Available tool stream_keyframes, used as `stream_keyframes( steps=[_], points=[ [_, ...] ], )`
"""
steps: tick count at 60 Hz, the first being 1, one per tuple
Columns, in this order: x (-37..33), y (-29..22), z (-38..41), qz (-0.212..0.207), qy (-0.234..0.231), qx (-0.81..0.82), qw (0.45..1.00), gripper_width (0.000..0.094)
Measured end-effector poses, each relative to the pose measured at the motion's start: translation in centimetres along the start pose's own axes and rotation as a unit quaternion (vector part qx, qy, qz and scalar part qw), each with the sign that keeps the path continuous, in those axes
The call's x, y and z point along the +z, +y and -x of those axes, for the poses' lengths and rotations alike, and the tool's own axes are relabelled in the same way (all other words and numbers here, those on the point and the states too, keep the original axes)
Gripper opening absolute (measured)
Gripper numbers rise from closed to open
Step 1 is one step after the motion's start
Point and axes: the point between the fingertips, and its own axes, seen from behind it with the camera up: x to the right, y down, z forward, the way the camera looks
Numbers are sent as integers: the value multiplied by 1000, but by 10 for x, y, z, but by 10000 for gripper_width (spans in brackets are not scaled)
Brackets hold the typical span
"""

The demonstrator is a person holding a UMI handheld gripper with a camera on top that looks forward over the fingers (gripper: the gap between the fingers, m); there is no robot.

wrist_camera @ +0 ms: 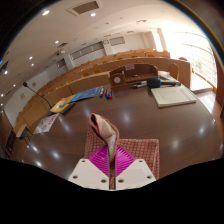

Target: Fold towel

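My gripper [108, 152] is shut on a pinch of a pinkish-beige towel [102, 128]. The cloth stands up in a narrow fold between the two magenta pads [121, 161] and rises just ahead of the fingertips. The gripper is held well above a dark brown wooden table [150, 125]. The rest of the towel hangs out of sight below the fingers.
A folded light grey-green cloth [171, 95] lies on the table beyond the fingers to the right. A blue and yellow cloth [80, 98] lies far left. A cardboard box [124, 74] stands by rows of wooden desks [150, 62] at the back.
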Motion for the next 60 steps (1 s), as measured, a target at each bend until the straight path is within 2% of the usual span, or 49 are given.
stream_keyframes(
  steps=[4, 8, 14, 21, 38, 60],
  points=[
    [3, 14, -33, 14, 20, 3, 1000, 146],
    [-1, 16, -68, 20, 50, -3, 999, 348],
    [-19, 8, -122, 2, 114, -35, 993, 644],
    [-46, -2, -144, -7, 137, -51, 989, 843],
    [-113, -8, -101, -23, 138, -93, 986, 848],
    [-223, 49, 4, -52, 161, -123, 978, 849]
  ],
)
